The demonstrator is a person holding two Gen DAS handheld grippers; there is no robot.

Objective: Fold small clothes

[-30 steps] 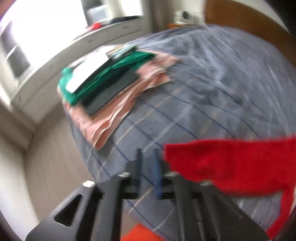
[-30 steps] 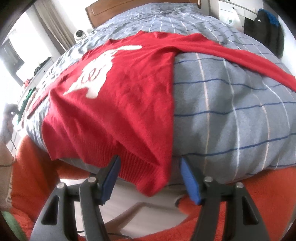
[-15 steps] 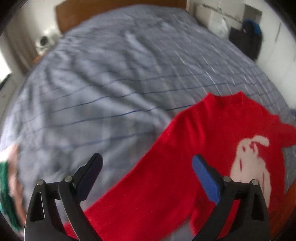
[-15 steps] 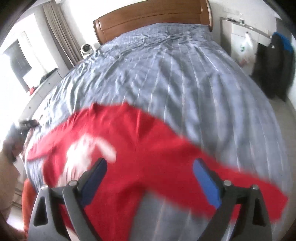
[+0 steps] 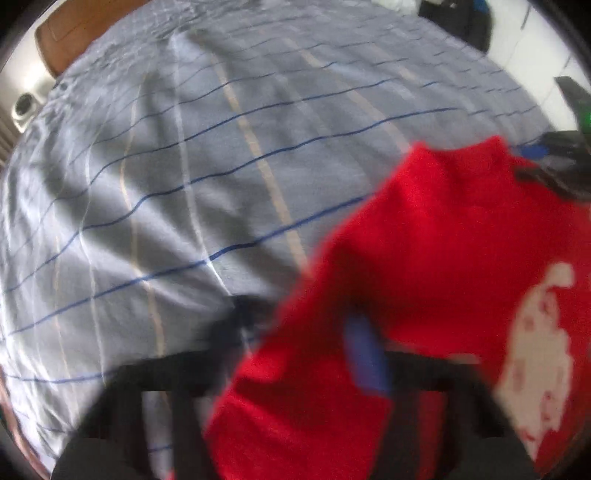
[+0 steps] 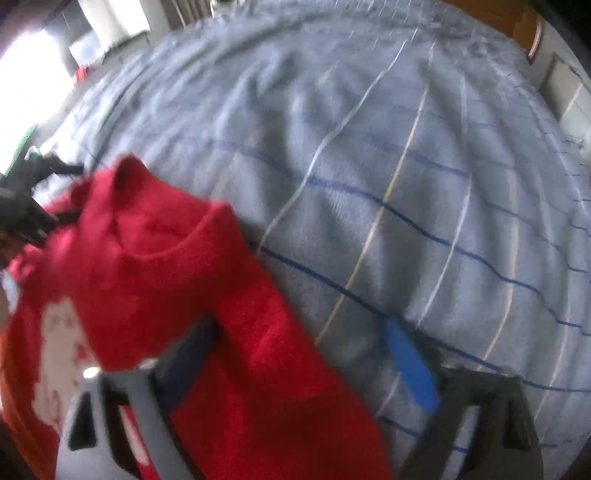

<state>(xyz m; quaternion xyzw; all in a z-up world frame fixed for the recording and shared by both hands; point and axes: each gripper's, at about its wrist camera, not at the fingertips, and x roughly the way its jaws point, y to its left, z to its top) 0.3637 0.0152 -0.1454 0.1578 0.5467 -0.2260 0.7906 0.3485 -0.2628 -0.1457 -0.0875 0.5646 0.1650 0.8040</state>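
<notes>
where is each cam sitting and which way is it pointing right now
Left wrist: rides the left gripper, facing along its fingers over the grey checked bedspread toward the wooden headboard; the red sweater drapes between its blurred fingers.
Right wrist: rides the right gripper, facing up the bed toward the headboard; sweater at left, over its left finger.
Shared: sweater, bedspread, headboard; each view catches the other gripper at its edge.
</notes>
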